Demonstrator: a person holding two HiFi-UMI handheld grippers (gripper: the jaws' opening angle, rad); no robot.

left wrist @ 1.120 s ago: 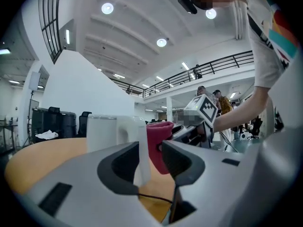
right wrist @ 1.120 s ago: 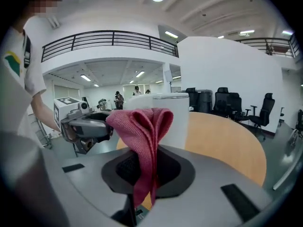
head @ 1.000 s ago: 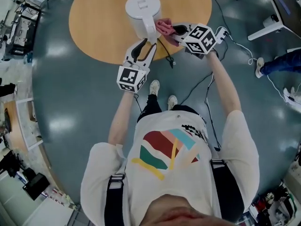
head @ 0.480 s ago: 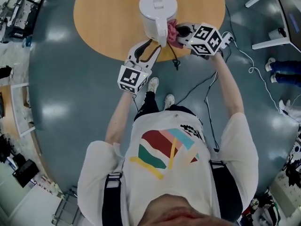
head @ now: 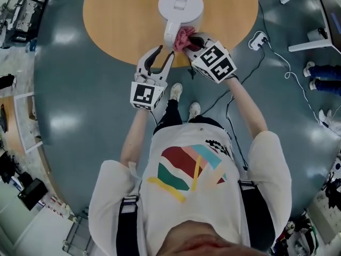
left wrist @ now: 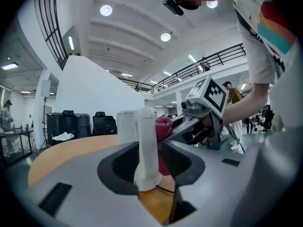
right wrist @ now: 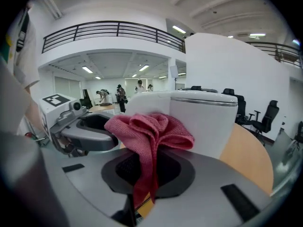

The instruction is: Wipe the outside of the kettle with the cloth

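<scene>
Left gripper point(left wrist: 147, 172): jaws set narrow and closed on the white handle point(left wrist: 146, 141) of the kettle point(left wrist: 125, 125). The handle stands upright between the pads. In the head view this gripper point(head: 162, 51) reaches in from the table's near edge.

Right gripper point(right wrist: 146, 176): jaws pinched on the pink cloth point(right wrist: 150, 129). A bunched head of fabric stands above the jaws and a tail hangs down between them. In the head view it point(head: 189, 40) lies just right of the left gripper, the two marker cubes close together but apart.

Cloth relative to kettle: the bunch point(head: 184, 36) sits at the kettle's near side, just right of the handle point(head: 170, 34) and seemingly touching it. From the right gripper view the white kettle body point(right wrist: 204, 122) rises directly behind the fabric. From the left gripper view the cloth point(left wrist: 164, 126) shows just right of the handle, which partly blocks it.

Surroundings: the kettle point(head: 181, 4) stands near the front edge of a round wooden table point(head: 117, 20). A black cord point(head: 192, 70) hangs off the table edge below the grippers. On the grey floor point(head: 69, 116) more cables trail to a white power strip point(head: 257, 38).
</scene>
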